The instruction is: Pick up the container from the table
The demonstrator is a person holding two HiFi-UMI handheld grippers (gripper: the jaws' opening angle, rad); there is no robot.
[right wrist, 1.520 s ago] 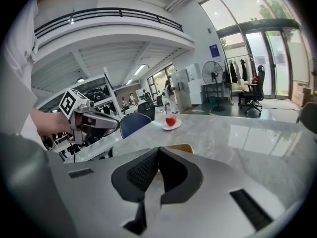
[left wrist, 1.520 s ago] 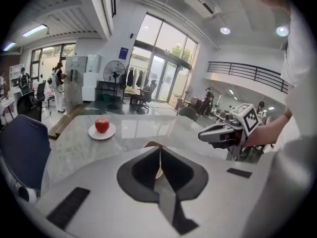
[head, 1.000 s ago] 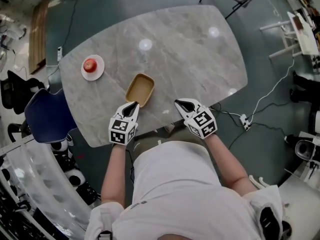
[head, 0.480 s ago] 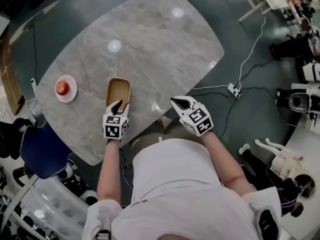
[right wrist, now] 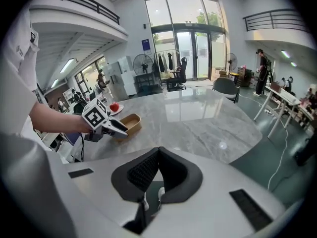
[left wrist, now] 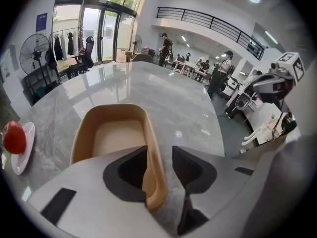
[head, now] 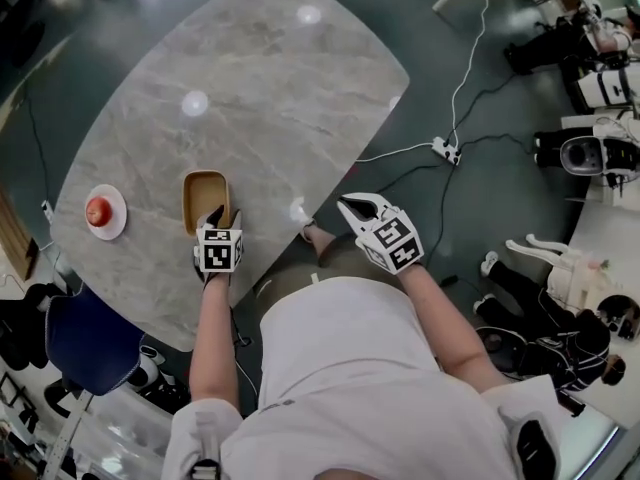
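Observation:
A tan oval container (head: 205, 196) (left wrist: 114, 138) stands empty near the front edge of the grey marble table (head: 270, 98). My left gripper (head: 219, 214) (left wrist: 159, 153) points down over the container's near right corner. Its jaws are opening: one finger is inside the container, the other outside, and the right wall runs between them with a gap on the outer side. My right gripper (head: 347, 205) (right wrist: 157, 155) hangs past the table's front edge with its pads together and nothing in them. In the right gripper view the container (right wrist: 126, 121) is far left.
A red apple (head: 98, 210) (left wrist: 14, 137) lies on a small white plate (head: 112, 220) left of the container. A blue chair (head: 85, 338) stands at the table's left corner. A power strip (head: 440, 148) and cables lie on the floor to the right.
My left gripper has come forward and down onto the container's near end, and its jaws have gone from shut to wide around the wall. The right gripper has drifted off the table's edge.

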